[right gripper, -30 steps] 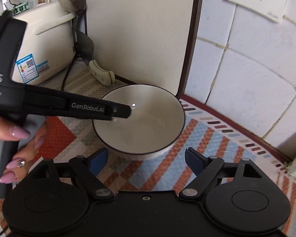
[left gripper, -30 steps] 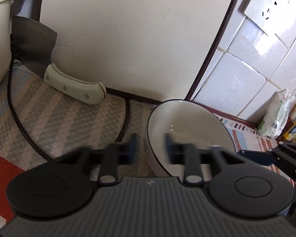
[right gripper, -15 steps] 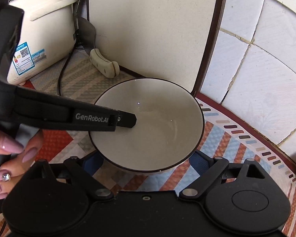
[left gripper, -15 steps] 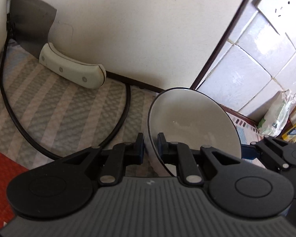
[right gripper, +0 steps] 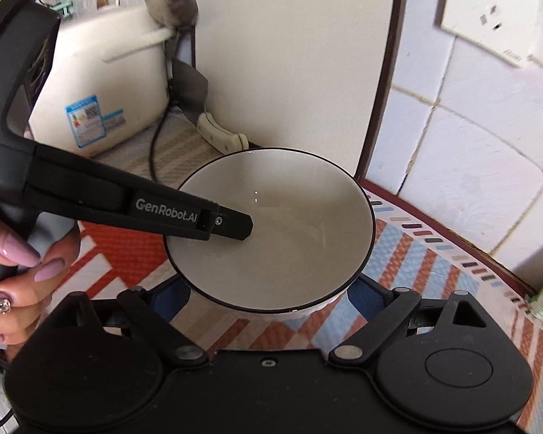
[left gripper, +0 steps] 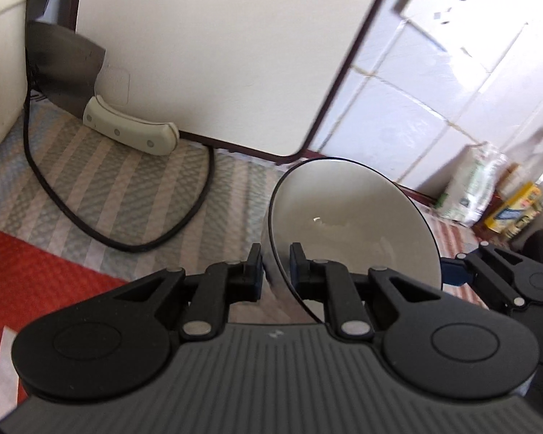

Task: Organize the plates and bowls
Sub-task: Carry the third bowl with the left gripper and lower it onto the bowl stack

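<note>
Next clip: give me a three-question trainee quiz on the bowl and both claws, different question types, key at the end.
1. True or false: the left claw pinches the rim of the bowl, one finger inside and one outside.
2. Where do the fingers of the right claw stand? A) wide apart, flanking the bowl B) shut on the rim C) shut on the cleaver
3. Fill in: a cleaver with a ___ handle leans on the board behind.

Key: 1 true; 2 A; 3 cream.

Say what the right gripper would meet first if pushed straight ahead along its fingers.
Most likely the white bowl: the right gripper is open, its fingers flanking the bowl's near side, so the wall sits directly ahead.
</note>
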`<state>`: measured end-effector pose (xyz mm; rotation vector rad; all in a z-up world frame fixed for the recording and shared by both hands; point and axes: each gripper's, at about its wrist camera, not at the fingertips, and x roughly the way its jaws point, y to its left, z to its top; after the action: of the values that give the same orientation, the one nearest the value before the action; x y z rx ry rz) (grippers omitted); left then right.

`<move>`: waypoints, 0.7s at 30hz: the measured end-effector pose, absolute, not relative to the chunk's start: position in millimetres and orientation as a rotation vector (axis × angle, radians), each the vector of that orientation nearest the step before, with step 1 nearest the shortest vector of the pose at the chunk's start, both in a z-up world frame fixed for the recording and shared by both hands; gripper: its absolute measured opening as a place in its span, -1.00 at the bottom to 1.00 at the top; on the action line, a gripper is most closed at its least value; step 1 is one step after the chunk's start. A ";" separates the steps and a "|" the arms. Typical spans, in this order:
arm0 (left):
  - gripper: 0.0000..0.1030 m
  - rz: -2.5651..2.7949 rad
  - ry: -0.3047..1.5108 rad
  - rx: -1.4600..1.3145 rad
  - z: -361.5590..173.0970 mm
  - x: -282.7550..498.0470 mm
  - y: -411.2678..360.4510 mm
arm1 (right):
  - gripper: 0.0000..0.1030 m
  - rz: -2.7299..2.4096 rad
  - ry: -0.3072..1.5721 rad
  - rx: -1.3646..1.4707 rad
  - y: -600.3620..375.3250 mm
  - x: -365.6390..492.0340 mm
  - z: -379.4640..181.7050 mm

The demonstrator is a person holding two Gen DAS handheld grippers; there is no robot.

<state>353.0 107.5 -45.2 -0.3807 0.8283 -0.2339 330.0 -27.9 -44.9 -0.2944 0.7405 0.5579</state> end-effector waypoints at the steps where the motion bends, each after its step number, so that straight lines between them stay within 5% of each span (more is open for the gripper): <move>1: -0.75 -0.239 0.824 -0.374 -39.9 346.9 105.2 | 0.86 0.580 0.767 -0.309 -31.3 323.2 -40.9; 21: -0.75 -0.502 0.783 -0.256 42.2 232.4 -4.5 | 0.86 0.382 0.677 -0.222 -136.8 176.3 28.9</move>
<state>232.4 -4.5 42.2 -0.2557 0.7832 -0.5025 176.3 -136.8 28.9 -0.2222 0.6771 0.3817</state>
